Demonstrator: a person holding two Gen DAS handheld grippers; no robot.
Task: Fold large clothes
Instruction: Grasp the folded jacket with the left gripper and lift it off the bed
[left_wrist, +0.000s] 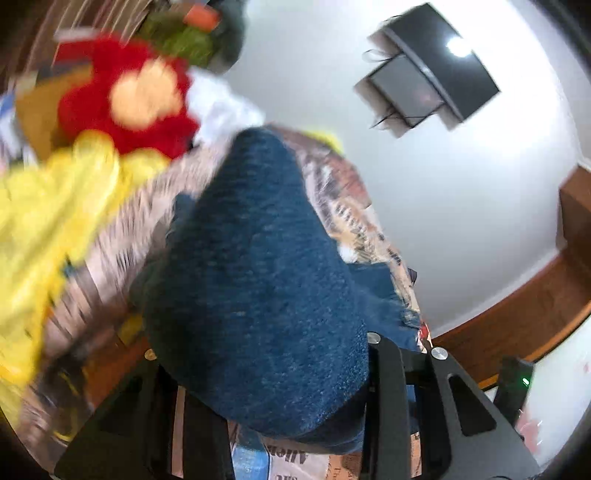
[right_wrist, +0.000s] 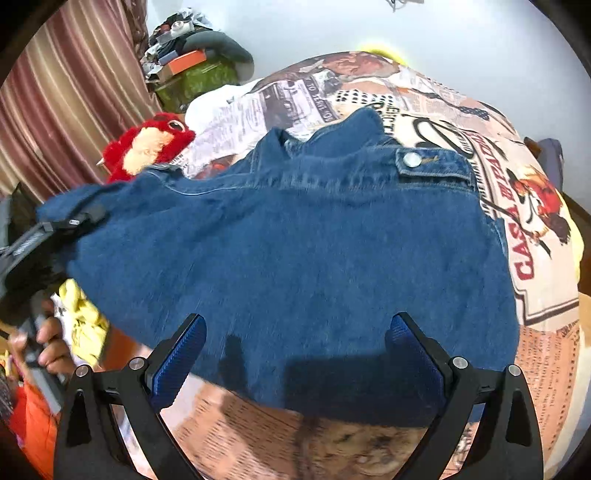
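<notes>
Left gripper (left_wrist: 266, 369): we find its jaws closed on a bunched edge of the denim jacket (right_wrist: 295, 240), raised off the bed (right_wrist: 535, 258) | right gripper (right_wrist: 295, 354): jaws wide open, holding nothing, poised over the near hem | jacket lies mostly spread, collar far side | progress: we judge folding barely begun, all folds outstanding.

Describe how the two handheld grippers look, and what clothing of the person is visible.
The right gripper has matte black angular arms with silver rivets and ribbed blue pads. The left gripper has the same black arms and silver rivets; its pads are hidden. An orange garment shows at the frame's lower left.
</notes>
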